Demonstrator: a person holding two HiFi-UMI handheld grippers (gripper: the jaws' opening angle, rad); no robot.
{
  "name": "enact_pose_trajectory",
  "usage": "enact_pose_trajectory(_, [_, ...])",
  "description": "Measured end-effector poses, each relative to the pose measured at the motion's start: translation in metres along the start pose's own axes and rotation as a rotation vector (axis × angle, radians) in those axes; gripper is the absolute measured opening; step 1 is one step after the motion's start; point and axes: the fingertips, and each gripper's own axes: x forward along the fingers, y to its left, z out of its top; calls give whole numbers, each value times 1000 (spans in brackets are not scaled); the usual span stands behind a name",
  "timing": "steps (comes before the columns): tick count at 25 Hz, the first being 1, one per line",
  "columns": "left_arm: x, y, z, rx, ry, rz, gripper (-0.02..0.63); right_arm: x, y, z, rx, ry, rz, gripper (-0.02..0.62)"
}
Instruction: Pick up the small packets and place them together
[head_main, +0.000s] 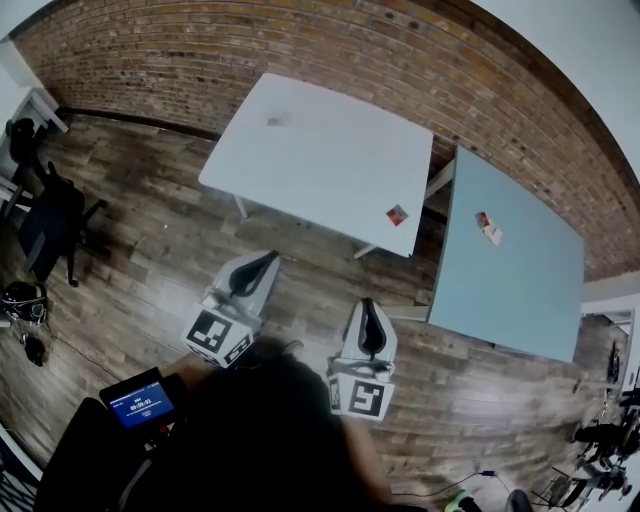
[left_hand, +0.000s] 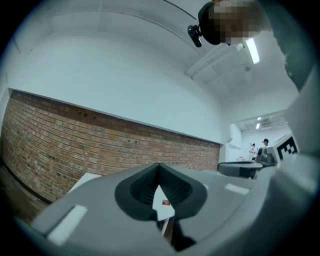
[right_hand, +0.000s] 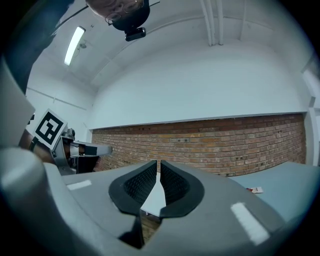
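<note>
Three small packets (head_main: 488, 228) lie ungrasped across two tabletops.
Left gripper (head_main: 268, 259) is clenched empty, right gripper (head_main: 366, 303) barely parted; the lone packet (head_main: 397, 214) at the near right corner of the white tabletop (head_main: 300, 140) could be nudged off unless jaws are widened.

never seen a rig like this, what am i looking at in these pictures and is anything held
A person holds a tool in each hand: the left hand-held gripper and the right hand-held gripper. One picture comes from a camera on the person's head, looking down; the other two ride on the grippers, looking along their jaws. One small packet lies on the white table, more packets on the blue-grey table. Nothing is held: the left jaws are together, the right a crack apart.
</note>
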Motion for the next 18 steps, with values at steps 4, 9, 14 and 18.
enact_pose_trajectory(4, [8, -7, -5, 14, 7, 38, 0, 3, -13, -5, 8, -9, 41, 21])
enact_pose_trajectory(9, [23, -10, -10, 20, 11, 63, 0, 9, -32, -17, 2, 25, 53, 21])
enact_pose_trajectory(14, [47, 17, -9, 26, 8, 76, 0, 44, -32, -16, -16, 24, 71, 21])
enact_pose_trajectory(18, [73, 48, -12, 15, 9, 74, 0, 86, -31, -18, -23, 44, 67, 21])
